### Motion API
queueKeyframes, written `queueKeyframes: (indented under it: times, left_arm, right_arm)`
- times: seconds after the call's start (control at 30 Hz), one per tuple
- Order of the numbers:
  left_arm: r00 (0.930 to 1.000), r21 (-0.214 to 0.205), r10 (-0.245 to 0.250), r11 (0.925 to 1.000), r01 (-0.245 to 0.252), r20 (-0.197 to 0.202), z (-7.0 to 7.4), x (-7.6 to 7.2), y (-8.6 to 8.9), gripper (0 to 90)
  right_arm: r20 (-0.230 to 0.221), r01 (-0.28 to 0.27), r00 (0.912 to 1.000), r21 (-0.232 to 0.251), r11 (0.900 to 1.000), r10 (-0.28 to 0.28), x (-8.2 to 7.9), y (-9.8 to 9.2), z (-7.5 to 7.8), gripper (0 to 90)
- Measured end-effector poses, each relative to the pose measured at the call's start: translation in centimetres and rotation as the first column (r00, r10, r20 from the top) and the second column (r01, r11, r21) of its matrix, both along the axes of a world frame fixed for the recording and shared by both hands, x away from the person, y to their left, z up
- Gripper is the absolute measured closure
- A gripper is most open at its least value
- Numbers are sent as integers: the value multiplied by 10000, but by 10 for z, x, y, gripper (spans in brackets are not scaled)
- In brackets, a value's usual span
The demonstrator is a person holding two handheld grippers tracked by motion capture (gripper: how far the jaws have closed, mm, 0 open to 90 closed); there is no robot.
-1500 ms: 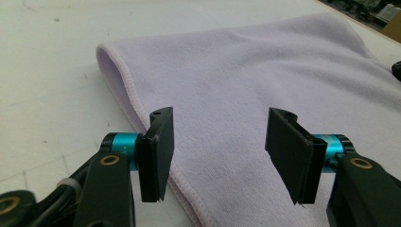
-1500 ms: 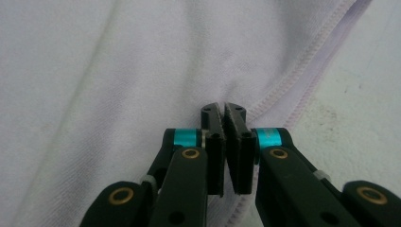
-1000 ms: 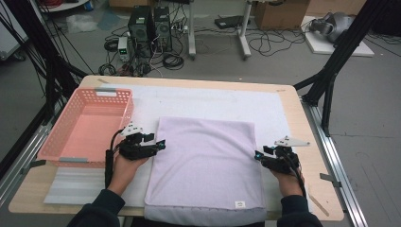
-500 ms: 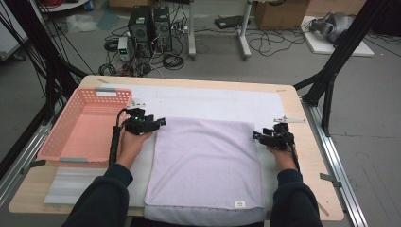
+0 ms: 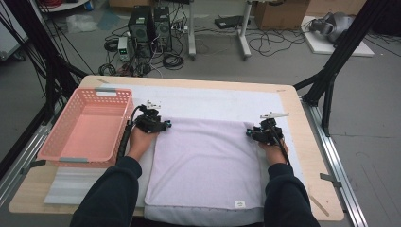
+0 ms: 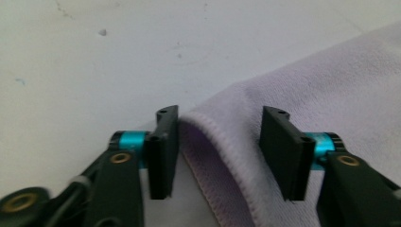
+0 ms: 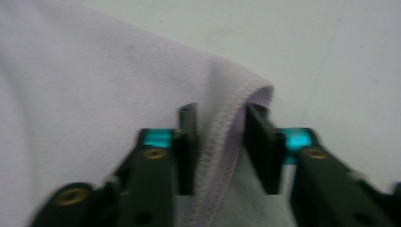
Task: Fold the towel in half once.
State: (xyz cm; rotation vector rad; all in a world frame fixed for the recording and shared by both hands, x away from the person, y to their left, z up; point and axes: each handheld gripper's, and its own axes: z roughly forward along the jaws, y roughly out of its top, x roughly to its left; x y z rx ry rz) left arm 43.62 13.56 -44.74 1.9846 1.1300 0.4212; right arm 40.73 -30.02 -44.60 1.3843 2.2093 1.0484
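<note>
A pink slatted basket [image 5: 87, 124] sits at the left side of the wooden worktop [image 5: 305, 156], on the edge of a white mat [image 5: 213, 101]. Beyond the worktop's far edge, two dark computer towers [image 5: 150, 22] stand on the floor among tangled cables [image 5: 265, 43]. A cardboard box [image 5: 279, 13] stands farther right of the towers.

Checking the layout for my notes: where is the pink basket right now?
In the high view the pink basket sits at the table's left edge, just left of the left gripper and the lilac towel.
</note>
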Motion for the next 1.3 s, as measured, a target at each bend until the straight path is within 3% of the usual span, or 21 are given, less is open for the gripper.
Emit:
queueKeyframes:
  times: [0.03,0.07,0.17,0.27,0.33,0.47,0.53,0.67,0.8,0.87,0.93,0.97,1.07,1.2,1.3]
  left_arm:
    - [10000,0,-48,10000,48,-27,0,-1,-3,791]
    - [9999,183,-88,9998,87,48,1,-1,-5,802]
    - [9991,-36,432,9991,-432,-15,1,2,-2,823]
    - [9933,-886,1152,9893,-1157,-105,0,8,5,826]
    - [9924,-957,1201,9879,-1220,-251,1,17,6,826]
    - [9898,-1476,1424,9790,-1403,37,13,35,13,825]
    - [9891,-1695,1421,9764,-1338,380,19,42,15,825]
    - [9863,-1489,1217,9833,-1046,1110,30,54,15,824]
    - [9796,-1640,1356,9802,-1109,1480,36,62,15,822]
    - [9799,-1639,1431,9792,-1197,1392,32,63,16,814]
    - [9835,-1490,1434,9807,-1263,1101,28,63,15,755]
    - [9845,-1392,1467,9813,-1326,962,27,63,15,679]
    - [9828,-1662,1690,9738,-1549,744,27,59,16,501]
    - [9871,-1838,1508,9732,-1385,545,27,50,21,433]
    - [9940,-1622,1006,9824,-924,434,31,42,20,409]
  right_arm:
    - [-80,-106,9999,195,9998,108,0,0,0,831]
    - [-157,-28,9999,312,9995,33,0,1,0,847]
    - [-123,-21,9999,364,9993,26,3,0,0,862]
    - [199,-26,9998,96,10000,24,10,-1,1,864]
    - [456,-142,9989,-100,9998,146,18,1,2,863]
    - [982,57,9952,-120,9999,-45,34,4,7,862]
    - [1090,178,9939,33,9998,-180,42,4,9,862]
    - [1485,546,9873,136,9984,-560,54,8,14,861]
    - [1777,734,9814,28,9973,-727,66,11,20,859]
    - [1823,813,9801,-101,9966,-781,70,15,22,857]
    - [1891,856,9788,-251,9960,-793,73,19,22,845]
    - [1858,910,9790,-275,9955,-843,73,20,20,817]
    - [1471,1224,9820,-165,9923,-1187,73,18,17,628]
    - [1511,1341,9796,-17,9910,-1323,65,13,21,540]
    - [1605,1139,9803,176,9933,-1152,55,10,28,517]
